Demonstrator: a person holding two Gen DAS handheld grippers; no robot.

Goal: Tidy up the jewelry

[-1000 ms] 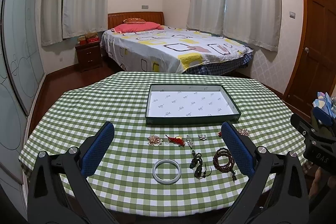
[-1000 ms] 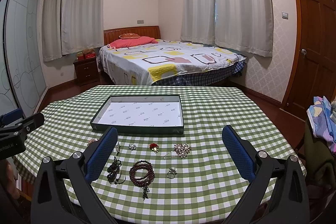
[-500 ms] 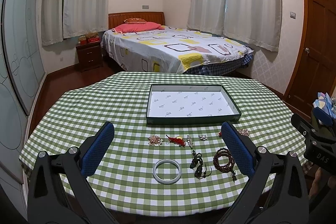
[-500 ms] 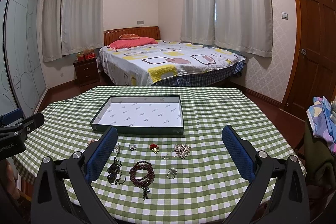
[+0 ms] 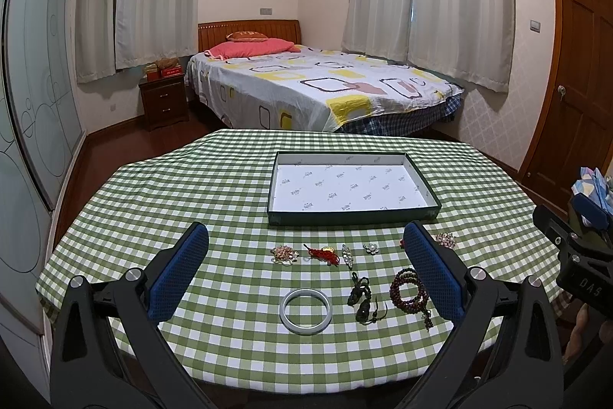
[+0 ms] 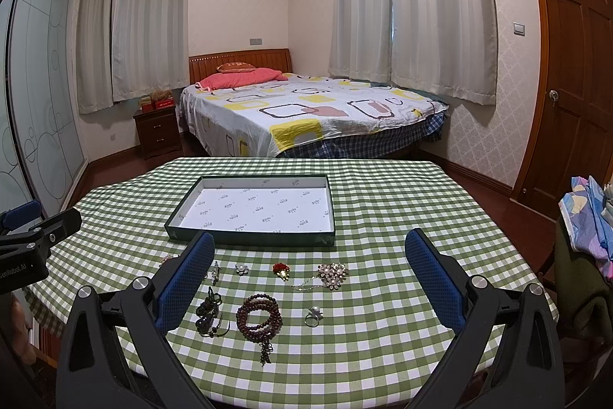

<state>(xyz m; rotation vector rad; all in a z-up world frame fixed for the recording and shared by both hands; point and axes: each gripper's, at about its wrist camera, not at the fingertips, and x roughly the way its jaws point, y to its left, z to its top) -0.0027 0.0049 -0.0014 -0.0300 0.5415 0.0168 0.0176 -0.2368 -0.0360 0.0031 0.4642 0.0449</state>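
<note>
We list, on the table (image 5: 161, 202) under its green checked cloth: one shallow green box (image 5: 352, 217) with a white printed liner, nothing in it, standing at the far side; and before it, nearer to us, the jewelry laid loose in two rough rows. Back row, seen from the left wrist: a pink beaded cluster (image 5: 284, 253), a red knotted charm (image 5: 322, 253), a small crystal pin (image 5: 347, 254), a pearl flower (image 5: 371, 248). From the right wrist we add a red brooch (image 6: 281, 270), a large pearl brooch (image 6: 332, 274) with a fine chain, and a ring (image 6: 314, 315). Front row: a pale jade bangle (image 5: 305, 305), a dark corded pendant (image 5: 362, 298), a coil of dark red prayer beads (image 5: 410, 292). Our left tool (image 5: 305, 257) hangs above the near edge of the table with its blue pads spread wide and nothing between them; our right tool (image 6: 309, 263) likewise, spread wide and holding nothing. We judge the task not yet begun: every piece lies outside the box. The next move, as we reckon it, calls for lowering one tool over a single piece, the bangle for the left or the beads for the right, closing squarely so the piece does not slide on the cloth, then carrying it to the box.
</note>
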